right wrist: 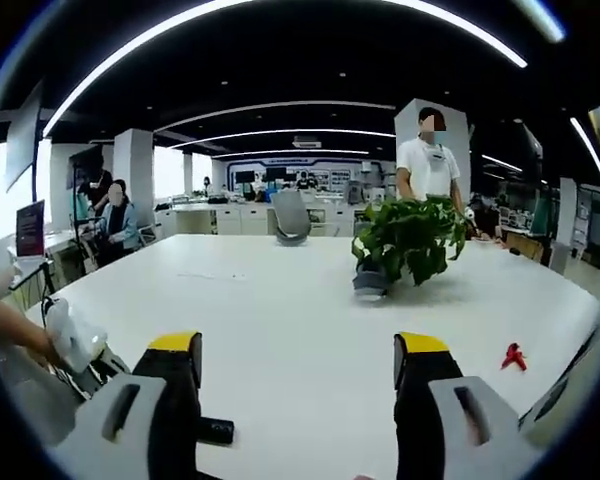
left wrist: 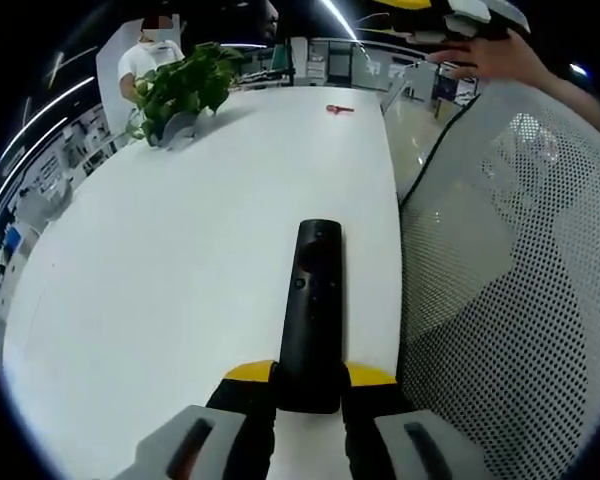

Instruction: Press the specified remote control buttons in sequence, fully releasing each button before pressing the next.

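**On the white table: remote held by left gripper, right gripper empty**

Between the yellow-tipped jaws of the left gripper (left wrist: 309,378), in the left gripper view, sits the near end of a black remote (left wrist: 313,300). The jaws are closed against both its sides. The remote lies flat on the table (left wrist: 160,290), pointing away from the camera, near the table's right edge.

The right gripper (right wrist: 298,362), in the right gripper view, stands with its jaws wide apart and nothing between them, above the table (right wrist: 280,300).

Beyond the remote, a small red object (left wrist: 339,108) lies near the far end of the table; the same object (right wrist: 512,356) appears at lower right in the right gripper view. A potted plant (left wrist: 180,90) stands at the far left; in the right gripper view the plant (right wrist: 408,240) sits well ahead of the jaws.

A white mesh chair back (left wrist: 510,290) stands just beside the table's right edge. A hand (left wrist: 490,55) shows above it. A person in a white shirt (right wrist: 427,160) stands behind the plant.
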Demonstrator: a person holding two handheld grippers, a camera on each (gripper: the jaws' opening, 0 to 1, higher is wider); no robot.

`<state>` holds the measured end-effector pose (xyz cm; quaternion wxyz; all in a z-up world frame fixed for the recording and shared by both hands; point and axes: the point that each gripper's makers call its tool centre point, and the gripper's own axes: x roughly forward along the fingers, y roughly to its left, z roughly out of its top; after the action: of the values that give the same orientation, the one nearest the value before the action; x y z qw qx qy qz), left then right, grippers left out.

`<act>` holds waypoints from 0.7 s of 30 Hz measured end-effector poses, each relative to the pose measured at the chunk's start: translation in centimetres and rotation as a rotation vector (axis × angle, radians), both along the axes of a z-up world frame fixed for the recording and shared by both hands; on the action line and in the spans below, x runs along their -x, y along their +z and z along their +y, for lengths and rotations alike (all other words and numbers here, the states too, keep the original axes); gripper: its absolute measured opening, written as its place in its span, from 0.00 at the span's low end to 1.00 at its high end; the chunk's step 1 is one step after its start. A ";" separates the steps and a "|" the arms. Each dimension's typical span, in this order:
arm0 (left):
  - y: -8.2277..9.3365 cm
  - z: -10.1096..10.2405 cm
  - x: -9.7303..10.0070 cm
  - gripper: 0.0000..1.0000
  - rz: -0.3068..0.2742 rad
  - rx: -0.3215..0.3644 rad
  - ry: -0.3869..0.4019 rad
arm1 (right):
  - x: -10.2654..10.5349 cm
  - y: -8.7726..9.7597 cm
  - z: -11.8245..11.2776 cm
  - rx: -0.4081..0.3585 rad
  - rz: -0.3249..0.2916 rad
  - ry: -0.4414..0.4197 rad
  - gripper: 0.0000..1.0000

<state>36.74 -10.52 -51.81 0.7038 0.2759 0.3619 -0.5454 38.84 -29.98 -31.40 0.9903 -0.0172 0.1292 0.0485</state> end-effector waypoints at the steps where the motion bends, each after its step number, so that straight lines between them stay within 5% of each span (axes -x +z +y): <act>1: 0.0 0.0 0.0 0.25 0.000 0.001 0.001 | 0.0 0.0 -0.1 0.002 -0.002 -0.001 0.82; 5: 0.0 0.0 0.1 0.24 -0.005 -0.012 0.008 | 0.1 -0.7 -0.1 -0.046 0.040 0.003 0.81; 8: 0.0 0.0 0.0 0.24 -0.001 -0.028 0.007 | 0.3 -0.3 0.0 -0.051 0.015 0.014 0.80; 12: 0.0 0.0 0.0 0.24 0.001 -0.047 -0.009 | 0.1 -1.0 0.7 -0.061 0.053 0.041 0.89; 21: 0.0 0.3 -1.5 0.23 0.010 -0.076 0.037 | 0.0 -0.8 0.4 -0.076 0.032 0.033 0.98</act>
<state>38.28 -10.26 -51.80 0.7009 0.2929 0.3908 -0.5197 38.80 -29.62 -32.16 0.9871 0.0192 0.1429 0.0701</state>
